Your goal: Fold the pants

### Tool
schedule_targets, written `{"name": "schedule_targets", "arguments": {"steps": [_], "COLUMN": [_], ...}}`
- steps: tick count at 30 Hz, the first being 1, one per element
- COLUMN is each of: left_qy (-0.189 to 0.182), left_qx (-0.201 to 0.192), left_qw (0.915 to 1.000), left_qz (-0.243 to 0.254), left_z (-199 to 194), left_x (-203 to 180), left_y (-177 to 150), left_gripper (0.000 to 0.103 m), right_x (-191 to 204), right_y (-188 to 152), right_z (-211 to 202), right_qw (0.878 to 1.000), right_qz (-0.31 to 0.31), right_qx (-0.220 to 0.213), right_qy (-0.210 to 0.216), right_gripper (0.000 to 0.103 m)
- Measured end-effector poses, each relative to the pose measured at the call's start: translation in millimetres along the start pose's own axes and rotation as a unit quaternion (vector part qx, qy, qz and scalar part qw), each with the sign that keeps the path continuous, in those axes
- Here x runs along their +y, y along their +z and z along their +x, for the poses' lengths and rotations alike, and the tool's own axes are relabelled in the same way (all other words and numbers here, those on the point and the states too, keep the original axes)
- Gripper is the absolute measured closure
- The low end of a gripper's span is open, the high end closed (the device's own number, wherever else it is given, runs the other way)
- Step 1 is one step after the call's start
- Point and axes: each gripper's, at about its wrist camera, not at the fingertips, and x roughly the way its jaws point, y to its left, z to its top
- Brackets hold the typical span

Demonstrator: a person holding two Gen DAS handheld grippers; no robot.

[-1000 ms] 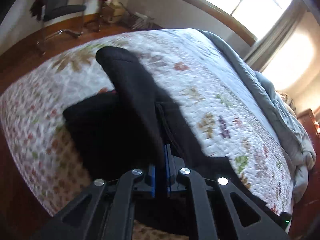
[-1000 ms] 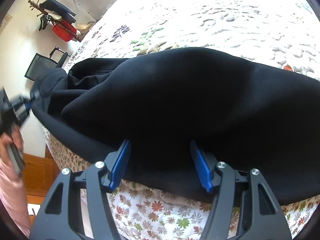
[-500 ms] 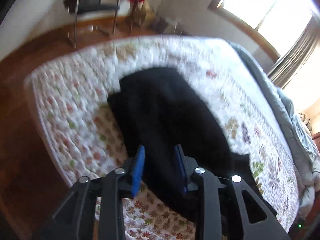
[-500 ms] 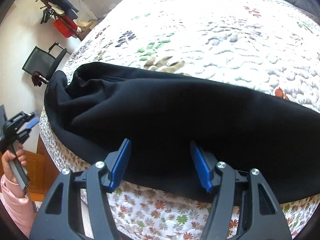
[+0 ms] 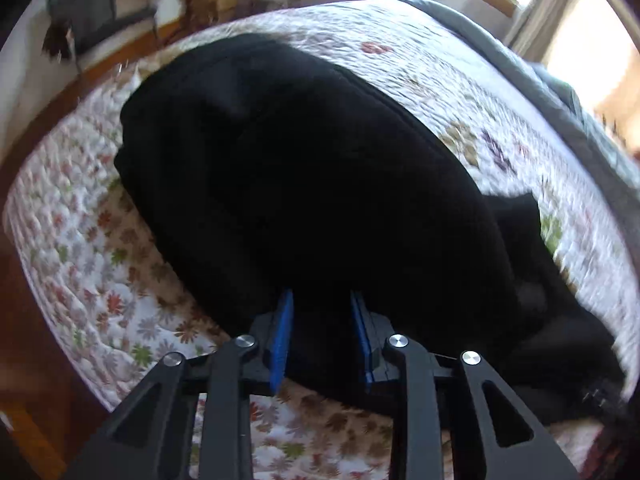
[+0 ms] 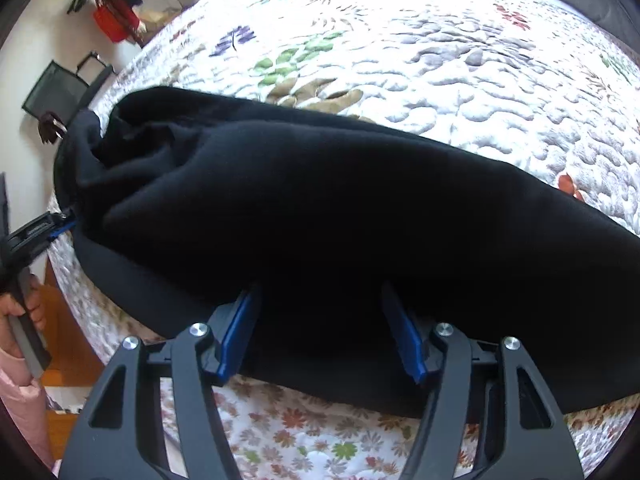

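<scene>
Black pants [image 5: 304, 184] lie folded lengthwise on a floral quilted bed [image 5: 92, 248]. In the left wrist view my left gripper [image 5: 322, 320] is open, its blue pads astride the near edge of the pants at one end. In the right wrist view the pants [image 6: 320, 208] stretch across the quilt [image 6: 440, 60]. My right gripper [image 6: 320, 312] is open wide, its pads at the pants' near edge with the fingertips hidden by cloth. The left gripper [image 6: 60, 226] shows at the pants' far left end.
The bed's edge [image 5: 60, 320] drops to a wooden floor [image 5: 24, 360]. A grey blanket [image 5: 540, 80] lies along the far side. A black chair [image 5: 92, 20] and a rack with red clothes [image 6: 112, 20] stand by the wall. A hand in a pink sleeve [image 6: 20, 312] holds the left gripper.
The left gripper let go of the lifted pant end, opened, and came down low at the pants' edge. The pants now lie flat. The right gripper moved in closer to the cloth.
</scene>
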Motion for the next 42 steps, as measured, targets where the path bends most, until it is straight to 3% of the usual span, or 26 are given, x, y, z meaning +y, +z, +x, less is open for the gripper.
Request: {"name": "schedule_targets", "arguments": {"steps": [3,5,10,14,15,16,17,22,25,33,34,35,38,42], "left_qy": [-0.034,-0.055,-0.092,-0.027,-0.015,0.004,0.01,-0.051,-0.043,-0.05,-0.05,-0.052,-0.055,-0.049], "left_qx": [0.001,-0.015,-0.009,0.007,0.009,0.012,0.014,-0.02,-0.022,-0.029,-0.031,-0.031,-0.032,-0.034], "left_qw": [0.999,0.9978,0.9956,0.9996,0.9998,0.9999,0.9998,0.9974,0.9972,0.9961,0.9957,0.9952,0.9948,0.9957], "left_qz": [-0.03,-0.033,-0.016,-0.007,-0.003,0.001,0.0,-0.047,-0.057,-0.066,-0.073,-0.077,-0.079,-0.07], "left_z": [-14.0,-27.8,-34.8,-15.1,-10.3,-2.7,4.3,-5.6,-3.3,1.5,1.8,0.7,-0.4,-0.2], "left_x": [2.2,1.4,-7.7,-3.0,-0.4,3.0,7.4,25.4,32.2,32.0,34.0,36.9,40.4,38.0], "left_y": [4.5,12.1,34.1,41.8,42.6,43.3,43.3,42.9,43.0,42.4,41.9,40.6,37.3,35.3], "left_gripper": [0.074,0.073,0.055,0.037,0.02,0.016,0.016,0.017,0.017,0.021,0.024,0.024,0.025,0.025], "right_x": [8.0,11.4,36.9,65.7,70.3,74.4,82.4,103.5,117.9,149.5,153.2,156.8,163.0,167.9], "right_y": [6.9,13.2,40.7,67.8,69.4,72.9,74.8,95.9,114.1,141.6,143.5,145.4,148.1,156.5], "right_z": [-4.4,-16.2,-27.7,-23.1,-25.8,-29.2,-34.1,-27.6,0.7,47.1,49.2,52.6,59.7,49.2], "right_qw": [1.0,1.0,0.998,0.997,0.998,0.997,0.997,0.993,0.99,0.985,0.985,0.984,0.978,0.977], "right_qz": [-0.015,-0.015,-0.032,-0.054,-0.058,-0.062,-0.067,-0.092,-0.099,-0.118,-0.125,-0.133,-0.15,-0.165], "right_qx": [0.014,0.004,-0.003,0.005,0.008,0.006,-0.001,-0.009,0.013,0.043,0.044,0.046,0.058,0.033], "right_qy": [-0.01,0.018,0.058,0.047,0.04,0.037,0.048,0.074,0.102,0.119,0.114,0.111,0.132,0.132], "right_gripper": [0.04,0.041,0.04,0.04,0.04,0.04,0.04,0.041,0.041,0.045,0.047,0.055,0.094,0.1]}}
